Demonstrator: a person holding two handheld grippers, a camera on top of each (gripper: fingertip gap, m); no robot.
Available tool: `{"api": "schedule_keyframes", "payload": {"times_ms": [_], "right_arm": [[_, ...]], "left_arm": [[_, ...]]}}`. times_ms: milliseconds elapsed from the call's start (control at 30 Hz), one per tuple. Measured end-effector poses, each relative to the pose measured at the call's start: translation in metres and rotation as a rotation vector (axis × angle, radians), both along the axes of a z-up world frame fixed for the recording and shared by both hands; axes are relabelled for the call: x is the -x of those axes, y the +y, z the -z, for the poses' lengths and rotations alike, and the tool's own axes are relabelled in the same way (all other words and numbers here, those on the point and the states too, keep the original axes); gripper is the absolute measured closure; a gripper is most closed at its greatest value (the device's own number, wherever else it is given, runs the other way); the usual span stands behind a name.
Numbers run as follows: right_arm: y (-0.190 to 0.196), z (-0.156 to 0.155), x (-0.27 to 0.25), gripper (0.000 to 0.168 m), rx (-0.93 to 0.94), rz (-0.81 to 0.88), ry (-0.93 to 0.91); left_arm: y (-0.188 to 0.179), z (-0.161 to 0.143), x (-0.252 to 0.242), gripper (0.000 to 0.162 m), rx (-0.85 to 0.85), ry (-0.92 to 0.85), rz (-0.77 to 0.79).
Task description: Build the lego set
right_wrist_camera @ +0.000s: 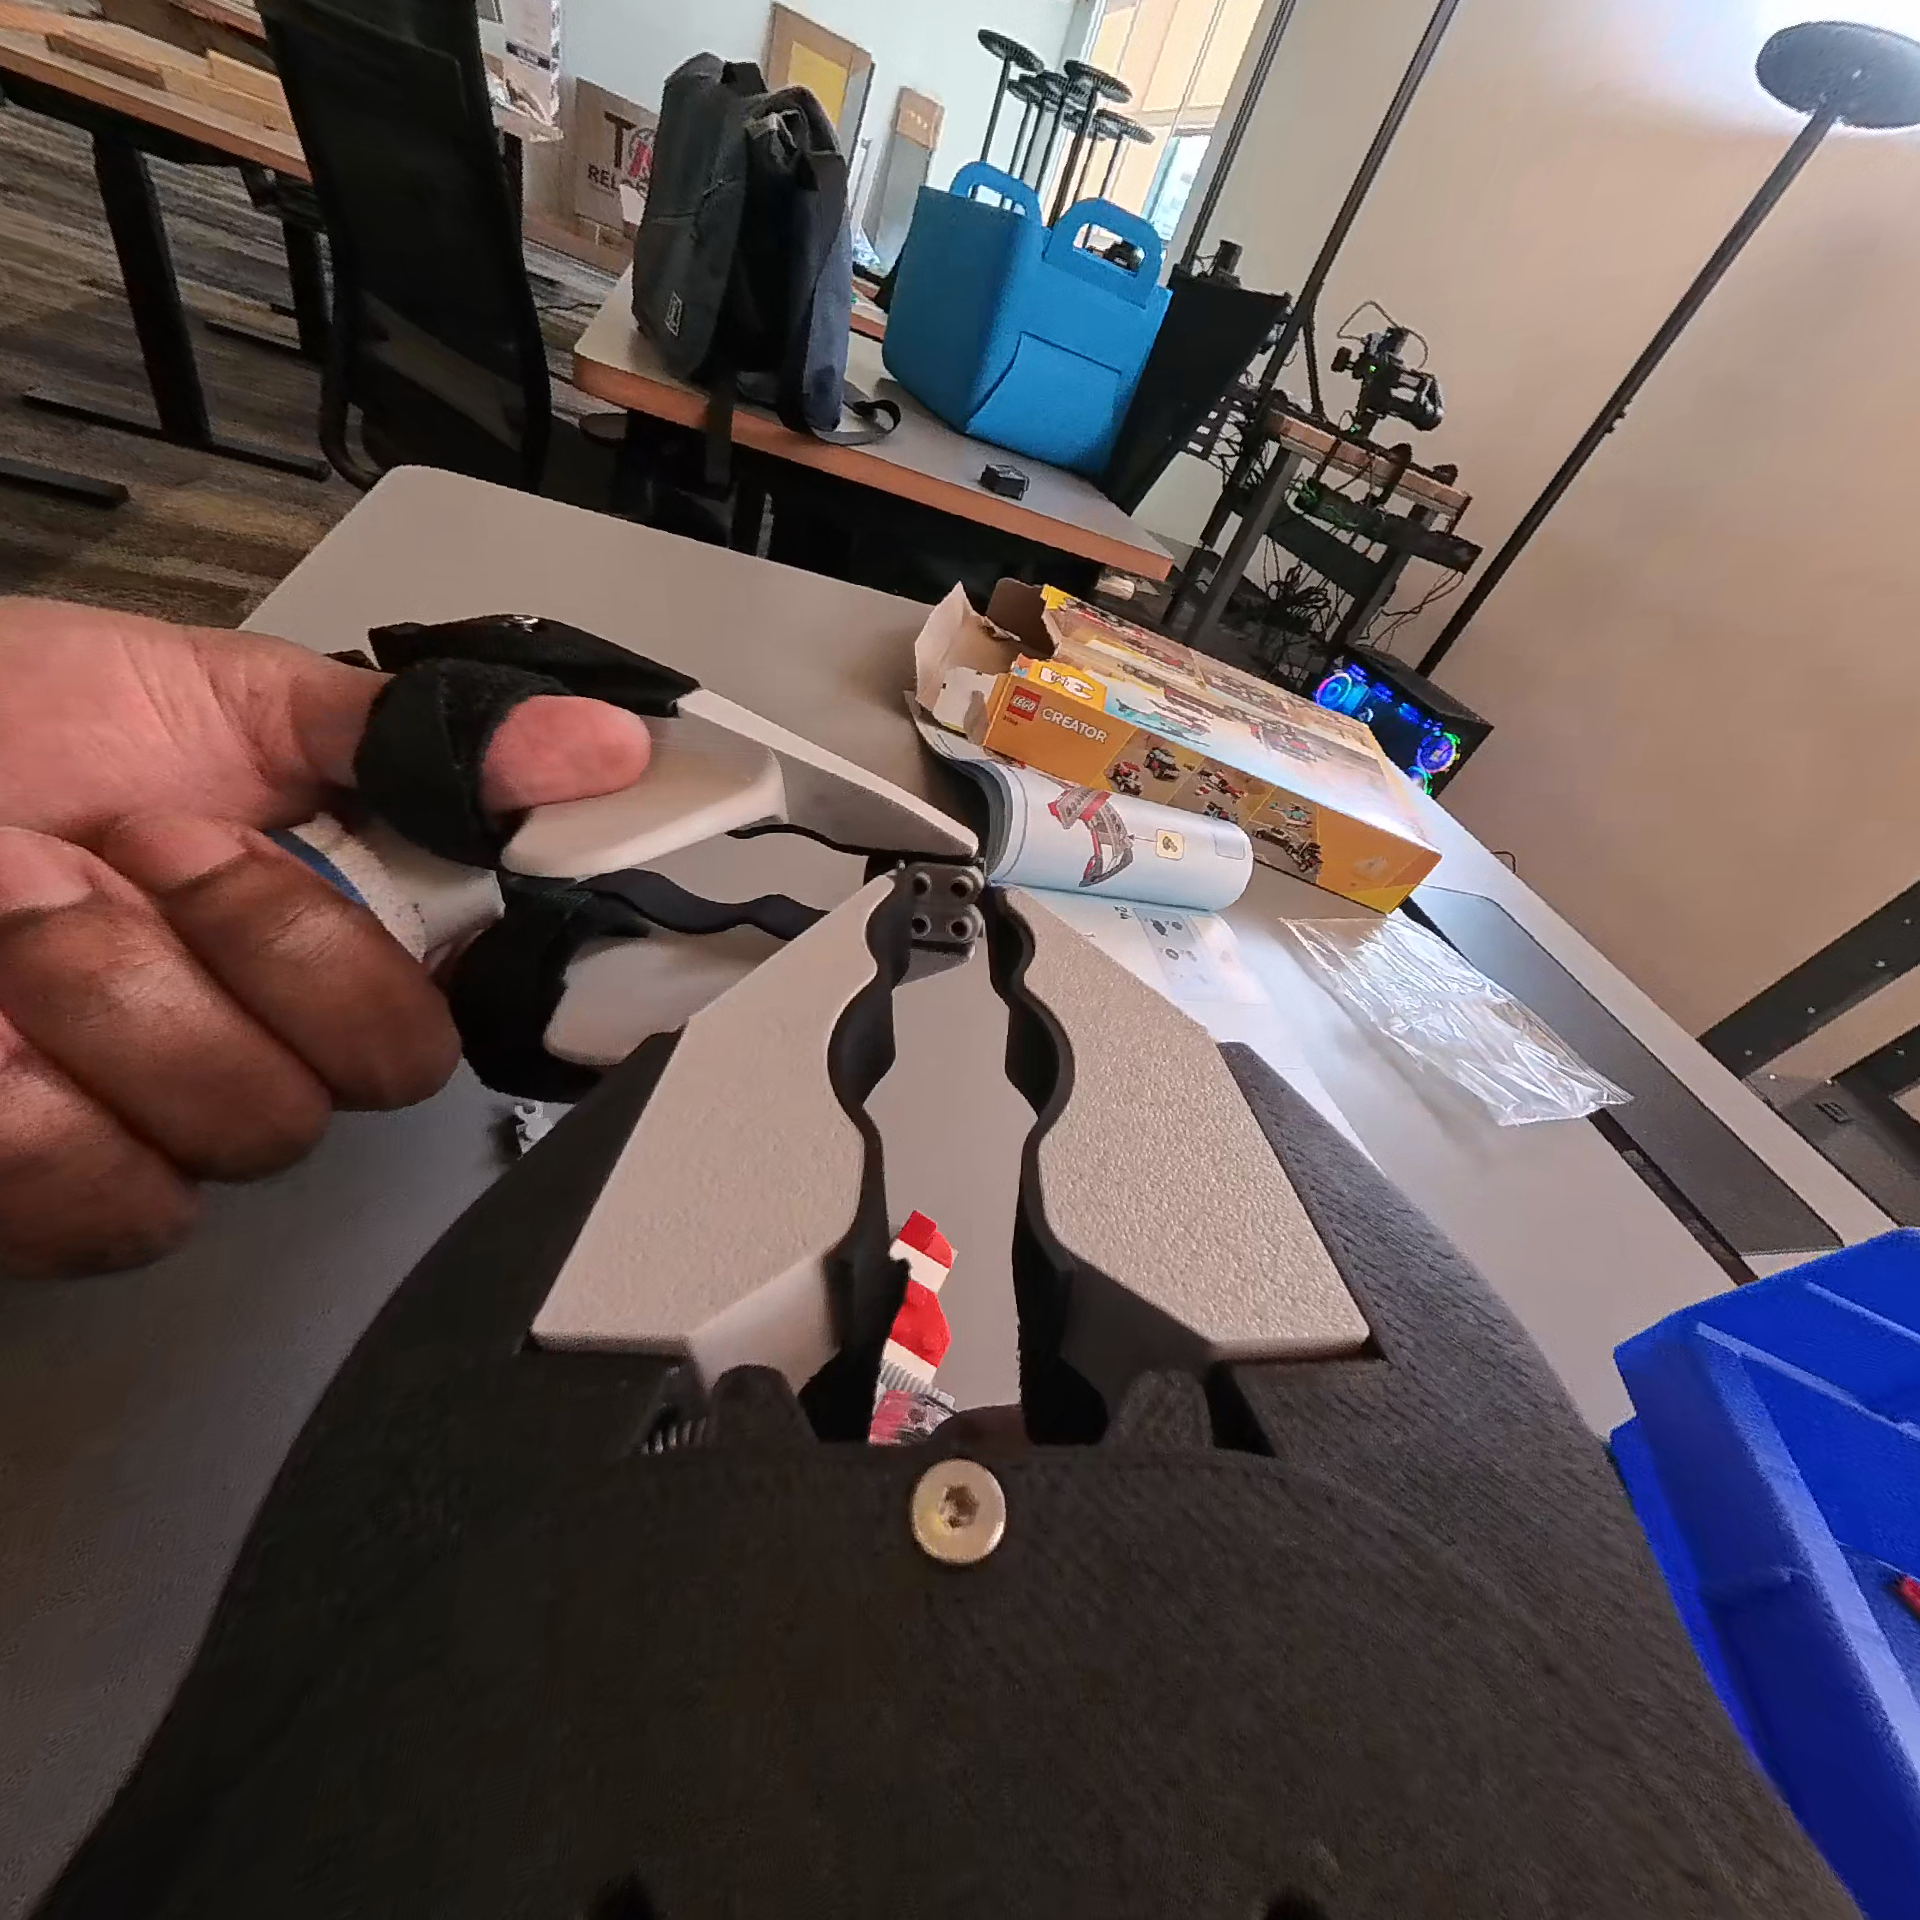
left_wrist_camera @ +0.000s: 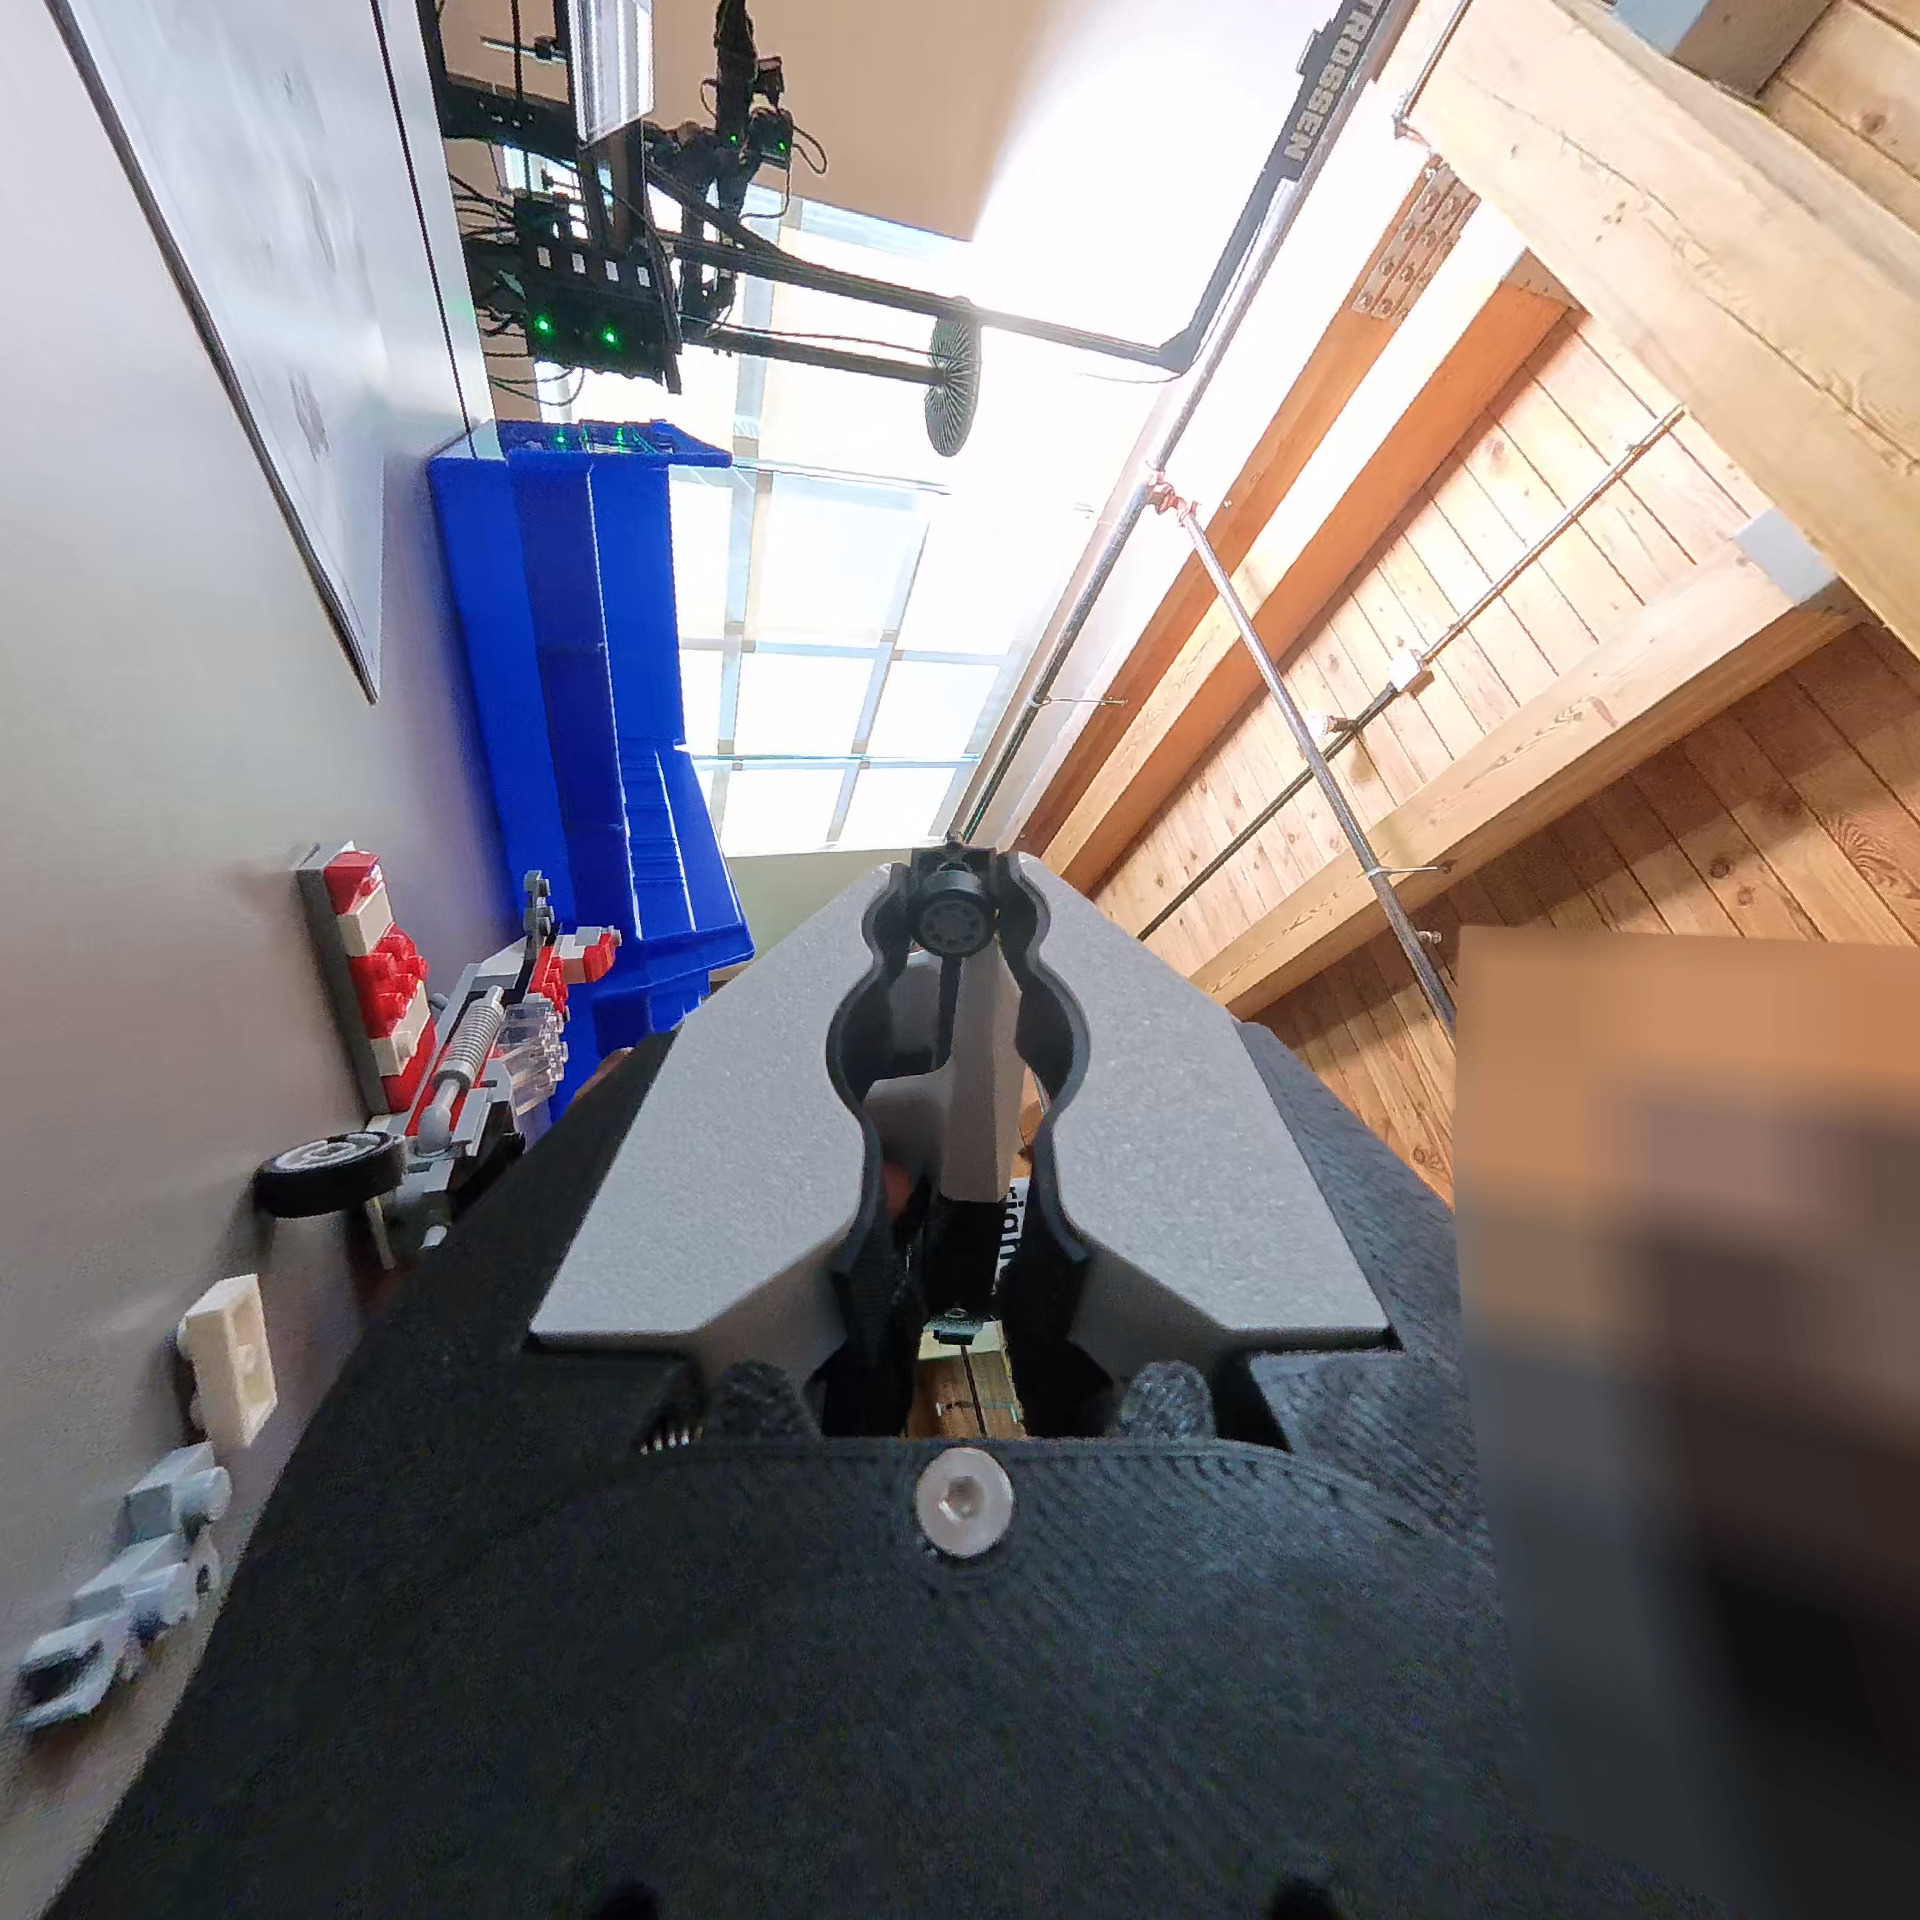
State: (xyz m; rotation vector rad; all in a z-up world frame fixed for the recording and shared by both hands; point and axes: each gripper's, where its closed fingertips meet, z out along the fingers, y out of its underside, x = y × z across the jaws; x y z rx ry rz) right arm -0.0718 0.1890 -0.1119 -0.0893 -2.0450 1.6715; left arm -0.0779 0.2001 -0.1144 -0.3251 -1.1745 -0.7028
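Grey desk (right_wrist_camera: 644, 582) fills the right wrist view. Above it, the right gripper (right_wrist_camera: 948, 914) has its jaws pinched narrow on a small dark studded brick (right_wrist_camera: 945, 906) at the tips. The left gripper (right_wrist_camera: 894, 831), held by a hand (right_wrist_camera: 208, 883), meets it there; in its own view, the left gripper (left_wrist_camera: 951, 914) clamps a small black wheel piece (left_wrist_camera: 945, 916). Beside it on the desk sits a half-built red, white and grey model (left_wrist_camera: 457, 1049) with a loose tyre (left_wrist_camera: 330, 1172). Toward the far edge lie the yellow box (right_wrist_camera: 1205, 748), an open booklet (right_wrist_camera: 1122, 842) and a clear bag (right_wrist_camera: 1455, 1018). A blue bin (right_wrist_camera: 1787, 1507) stands near.
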Motion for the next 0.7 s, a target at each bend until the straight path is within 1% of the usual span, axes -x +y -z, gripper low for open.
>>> {"api": "schedule_keyframes", "payload": {"times_ms": [467,700], "right_arm": [[-0.0023,0.0047,-0.0016,0.15,-0.02,-0.011,-0.002],[-0.0034,0.0077,-0.0019,0.149,-0.04,-0.007,0.003]], "left_arm": [[-0.0005,0.0041,-0.0001,0.142,0.032,-0.008,-0.019],[-0.0006,0.0076,-0.0001,0.143,0.098,0.0,-0.042]]}}
